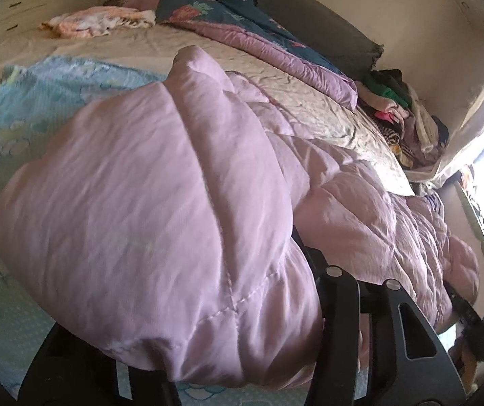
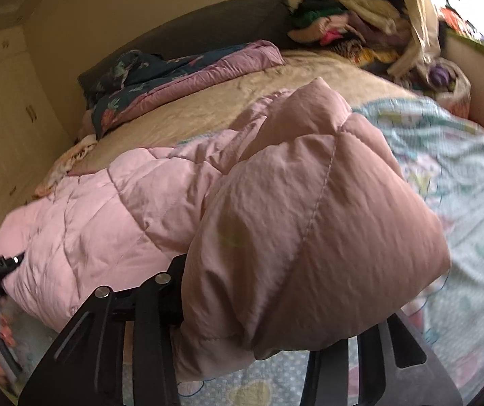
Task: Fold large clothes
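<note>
Puffy pink quilted fabric fills the near field of both wrist views: a padded coat (image 1: 147, 223) bulges over the left gripper (image 1: 242, 355), its jaws buried under the cloth, so they appear closed on a bunched end though the tips are hidden. At the other end, the same padded coat (image 2: 309, 230) drapes over the right gripper (image 2: 242, 348) in the same way, with the jaws seemingly pinching it and their gap out of sight. Between the two grips the coat runs as one long band along the near edge of the bed (image 1: 276, 77), so its long axis lies from gripper to gripper, crosswise to where each camera looks. Each held end points away from the near edge, toward the headboard, and neither gripper is plainly nearer the middle. Judging by this, the coming fold carries both ends forward together. Beneath the coat lies a light blue patterned blanket (image 2: 462, 176); beyond it, toward the headboard, a floral duvet (image 1: 228, 17) and a clothes pile (image 2: 350, 23).
</note>
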